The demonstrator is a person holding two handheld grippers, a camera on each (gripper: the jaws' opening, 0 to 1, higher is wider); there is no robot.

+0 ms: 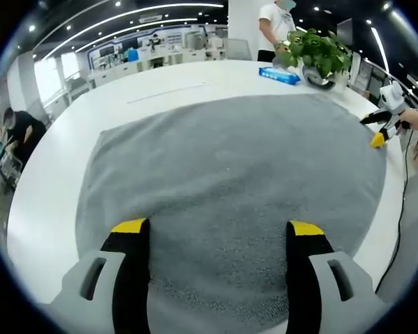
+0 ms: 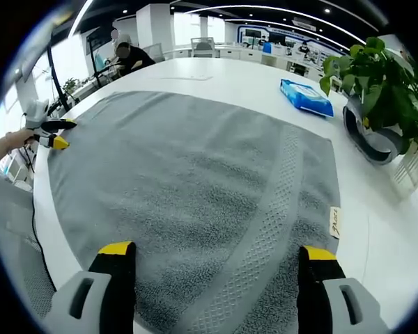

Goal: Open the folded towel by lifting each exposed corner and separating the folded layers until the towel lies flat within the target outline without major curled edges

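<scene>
A grey towel (image 1: 230, 174) lies spread out on a white round table (image 1: 56, 181), its surface mostly smooth. My left gripper (image 1: 217, 227) hovers over the towel's near edge, open, with nothing between its yellow-tipped jaws. At the towel's far right edge the right gripper (image 1: 382, 129) shows, held in a hand. In the right gripper view the same towel (image 2: 195, 181) shows a woven band and a small label (image 2: 334, 221) near its right edge. My right gripper (image 2: 217, 251) is open above the near edge, holding nothing. The left gripper (image 2: 52, 133) sits at the towel's far left corner.
A blue pack (image 2: 306, 97) lies on the table beyond the towel. A potted plant (image 2: 383, 83) stands at the right. One person (image 1: 275, 28) stands behind the table and another (image 1: 17, 132) sits at the left. A cable (image 1: 403, 202) hangs off the table edge.
</scene>
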